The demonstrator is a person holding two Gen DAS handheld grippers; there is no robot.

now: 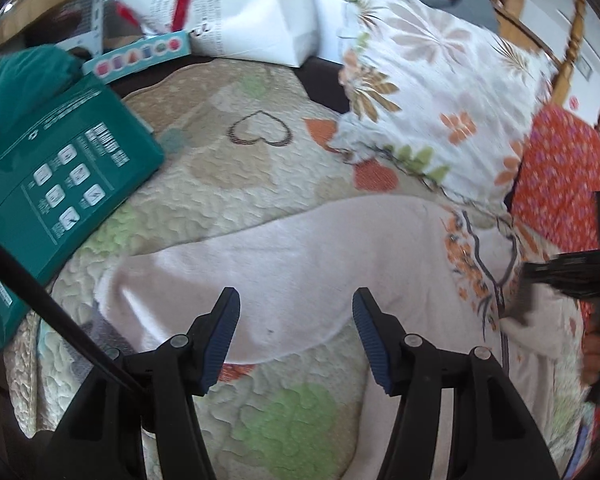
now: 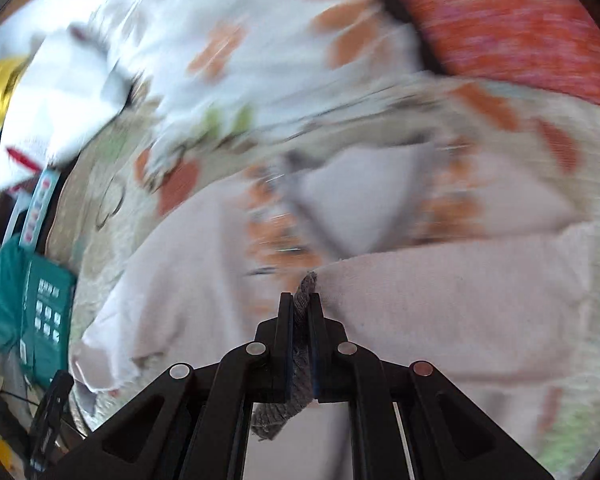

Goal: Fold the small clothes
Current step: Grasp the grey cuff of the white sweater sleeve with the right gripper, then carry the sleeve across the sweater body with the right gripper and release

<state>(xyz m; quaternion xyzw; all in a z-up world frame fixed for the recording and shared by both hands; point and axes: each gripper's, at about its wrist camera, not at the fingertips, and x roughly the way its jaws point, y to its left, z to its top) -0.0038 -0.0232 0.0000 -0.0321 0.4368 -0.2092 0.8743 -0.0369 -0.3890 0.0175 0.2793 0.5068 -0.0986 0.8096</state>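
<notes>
Pale pink garment (image 1: 292, 248) lies spread on the quilted bed (image 1: 228, 184) at mid-frame. The right gripper (image 2: 301, 312) has its fingers clamped on the grey cuff (image 2: 305, 292); the left gripper (image 1: 296, 320) hovers, fingers apart. A fast pull could slip the thin cuff free, spoiling the fold.

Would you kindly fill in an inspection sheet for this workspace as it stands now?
Surface: quilted bedspread with heart stitching.
Job's things: pale pink garment spread flat; its grey cuff is pinched.
Clutter: green box, floral pillow, red patterned cushion, white paper bag.
Grippers: left tongs open above the garment; right tongs shut on the cuff.
Cables: a thin black line, nature unclear.
Surroundings: wooden chair.
</notes>
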